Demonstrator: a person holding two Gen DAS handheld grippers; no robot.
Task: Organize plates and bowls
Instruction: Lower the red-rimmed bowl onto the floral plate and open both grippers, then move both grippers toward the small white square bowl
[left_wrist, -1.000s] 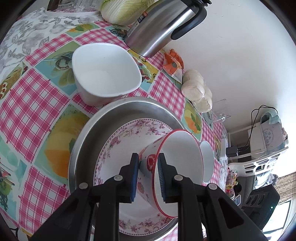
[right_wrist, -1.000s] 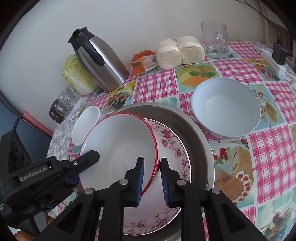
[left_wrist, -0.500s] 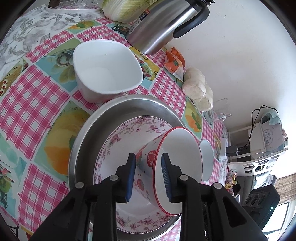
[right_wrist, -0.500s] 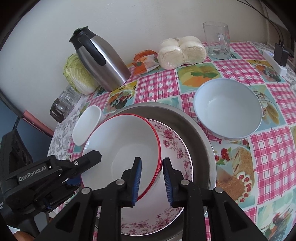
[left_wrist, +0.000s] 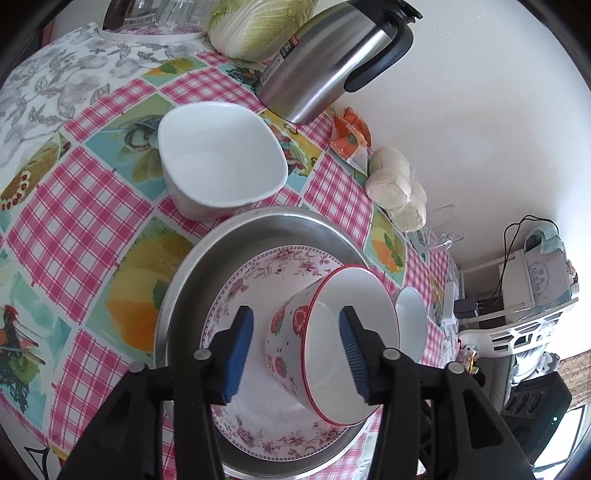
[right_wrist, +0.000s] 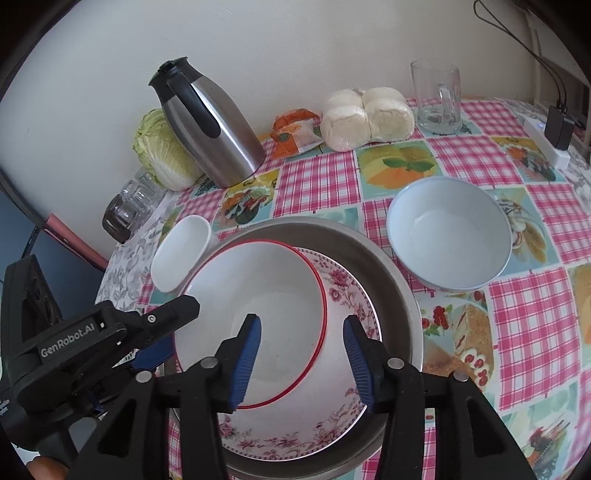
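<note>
Red-rimmed bowl (left_wrist: 332, 343) sits tilted inside floral bowl (left_wrist: 273, 332), itself nested in steel basin (left_wrist: 207, 266). Left gripper (left_wrist: 297, 354) jaws just opened, pads clear of red-rimmed bowl's wall on both sides, rim between them. White square bowl (left_wrist: 218, 166) just beyond basin. Steel thermos (left_wrist: 325, 62) farther beyond basin, near wall.

Left tongs (left_wrist: 295, 354): black arms, blue ribbed pads, angled steeply down. Jaws have just been opening; the red-rimmed bowl's (left_wrist: 332, 354) wall stands between the pads, which sit clear of it on either side.

Right tongs (right_wrist: 301, 358): same build, same downward tilt. Jaws have just been opening too; the pads straddle the bowl's rim with a gap on both sides, no contact.

In the right wrist view the left tongs' body shows at lower left, lettering visible on its side. No hand clearly visible.
</note>
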